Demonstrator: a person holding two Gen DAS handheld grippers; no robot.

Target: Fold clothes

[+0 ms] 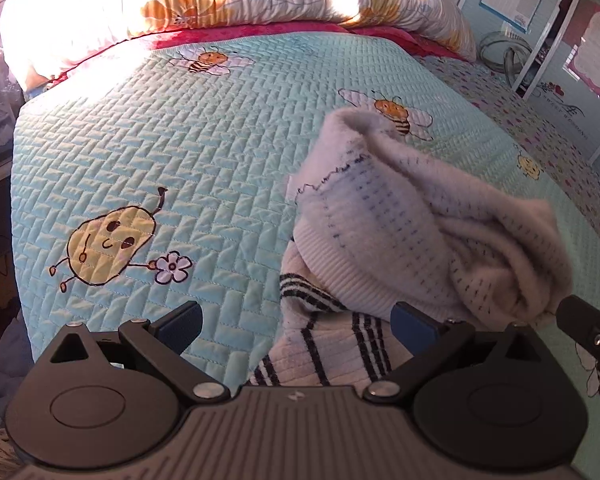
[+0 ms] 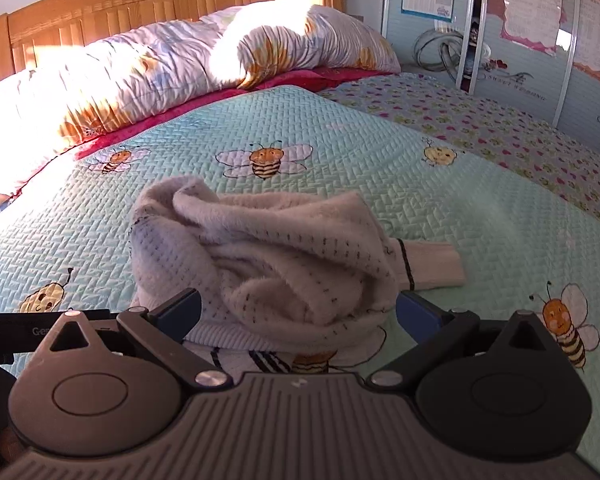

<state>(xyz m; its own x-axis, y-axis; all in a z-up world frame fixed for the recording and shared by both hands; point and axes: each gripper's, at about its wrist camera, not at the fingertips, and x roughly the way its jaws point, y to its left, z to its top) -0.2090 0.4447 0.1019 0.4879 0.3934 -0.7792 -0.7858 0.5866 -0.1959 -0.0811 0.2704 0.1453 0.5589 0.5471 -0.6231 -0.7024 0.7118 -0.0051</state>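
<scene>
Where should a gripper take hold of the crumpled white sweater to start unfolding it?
Probably the ribbed hem of the sweater, approached low from the near side. It is the one flat, thin edge lying exposed towards both open grippers, left gripper and right gripper; the rest is a bunched mound on the quilt. The cuff sticking out to the right is a second option.

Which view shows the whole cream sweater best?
The right wrist view: the cream sweater lies crumpled mid-frame, with a sleeve cuff showing. The left wrist view shows its ribbed hem and striped part, close and cropped.
</scene>
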